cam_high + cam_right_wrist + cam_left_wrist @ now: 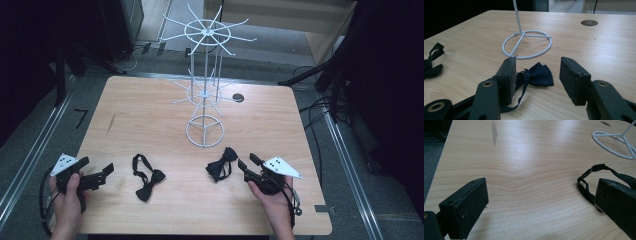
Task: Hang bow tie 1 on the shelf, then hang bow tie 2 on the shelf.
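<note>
Two black bow ties lie on the wooden table (150, 115) in front of a white wire rack (205, 90). The left bow tie (146, 181) has its strap looped out; that strap (586, 185) runs behind the right-hand jaw in the left gripper view. My left gripper (102, 172) rests at the table's near left, open wide (540, 187) with bare wood between its jaws. My right gripper (248, 161) is open (537, 63) just to the right of the right bow tie (221, 165). That tie (539, 73) lies just past the pads, its strap trailing by the left-hand jaw, and neither pad presses on it.
The rack's ring base (205, 132) stands mid-table behind the ties, with spoked tiers above it. Its pole (518, 20) rises beyond the right tie. A round cable hole (238, 97) sits at the table's far side. Dark floor, rails and cables surround the table.
</note>
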{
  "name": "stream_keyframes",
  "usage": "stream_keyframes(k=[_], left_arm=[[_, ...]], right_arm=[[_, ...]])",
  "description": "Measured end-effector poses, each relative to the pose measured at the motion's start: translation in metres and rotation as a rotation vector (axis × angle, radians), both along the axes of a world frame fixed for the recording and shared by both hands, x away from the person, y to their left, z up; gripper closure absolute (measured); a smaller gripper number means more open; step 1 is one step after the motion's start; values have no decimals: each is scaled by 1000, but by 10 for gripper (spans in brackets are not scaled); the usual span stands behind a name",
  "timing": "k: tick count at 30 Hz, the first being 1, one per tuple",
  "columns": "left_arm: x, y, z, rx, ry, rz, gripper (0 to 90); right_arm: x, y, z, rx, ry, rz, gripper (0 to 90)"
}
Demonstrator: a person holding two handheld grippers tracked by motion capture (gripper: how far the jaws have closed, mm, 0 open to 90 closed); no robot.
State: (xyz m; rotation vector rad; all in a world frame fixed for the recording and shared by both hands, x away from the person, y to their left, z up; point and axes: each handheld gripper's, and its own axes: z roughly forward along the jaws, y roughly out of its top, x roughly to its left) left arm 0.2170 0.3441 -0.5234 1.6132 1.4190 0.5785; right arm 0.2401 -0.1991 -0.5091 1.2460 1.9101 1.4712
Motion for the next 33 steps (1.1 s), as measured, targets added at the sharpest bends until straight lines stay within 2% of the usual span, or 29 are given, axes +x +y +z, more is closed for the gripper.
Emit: stream_keyframes(k=[5,11,14,22,28,33], left_arm=[[0,0,0,2,2,2,0],[-1,0,0,3,-3,3,0],[-1,0,0,4,-2,-2,0],[0,0,0,-1,0,-1,0],[0,0,0,-2,1,-3,0],[0,0,0,-1,1,-3,0]], right_arm=[[-1,6,2,-7,-15,19,469],[-1,13,5,7,-2,47,433],[0,19,5,-9,3,66,418],[1,41,5,-11,14,97,405],[3,61,4,-28,1,138,406],[3,74,2,-37,-9,149,406]])
